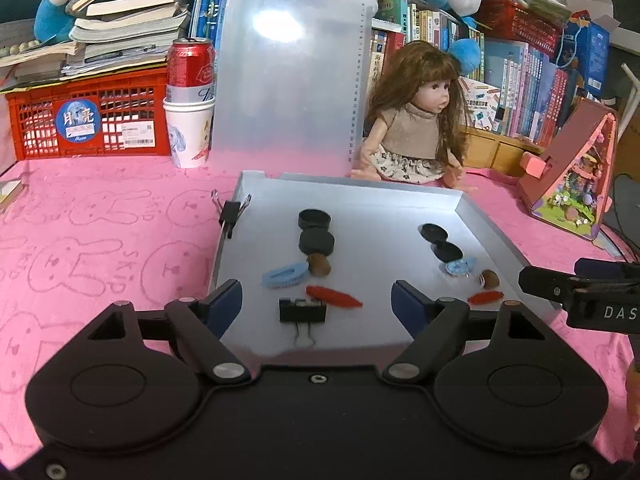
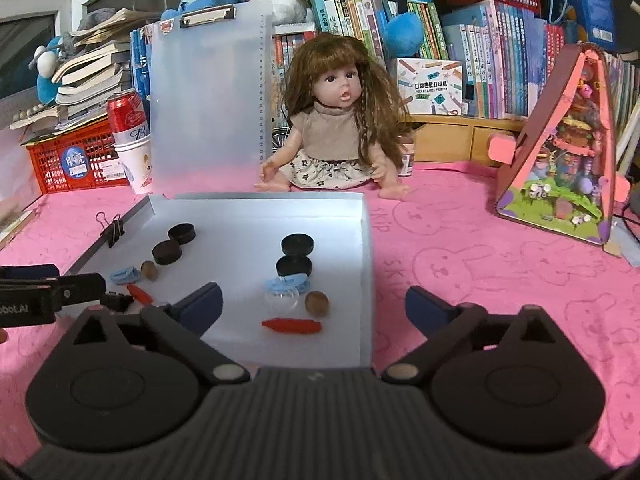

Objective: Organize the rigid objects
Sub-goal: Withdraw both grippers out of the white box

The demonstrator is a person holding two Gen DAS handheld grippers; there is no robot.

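A shallow white tray (image 1: 492,236) lies on the pink cloth and holds two rows of small items. In the left wrist view, my left gripper (image 1: 316,294) stands open over the tray's near edge. A black binder clip (image 1: 303,311) lies between its fingers, untouched, with a red piece (image 1: 334,296), a blue clip (image 1: 285,276), a brown nut (image 1: 319,266) and two black caps (image 1: 316,242) beyond. My right gripper (image 2: 314,298) is wide open and empty at the tray's near right corner (image 2: 366,264). Ahead of it lie a red piece (image 2: 291,325), a nut (image 2: 317,302), a clear dome (image 2: 281,299) and black caps (image 2: 297,245).
A second binder clip (image 1: 231,214) grips the tray's left rim. Behind the tray stand a clipboard (image 1: 288,80), a doll (image 1: 412,128), a can in a paper cup (image 1: 190,100) and a red crate (image 1: 88,120). A pink toy house (image 2: 560,152) stands at the right.
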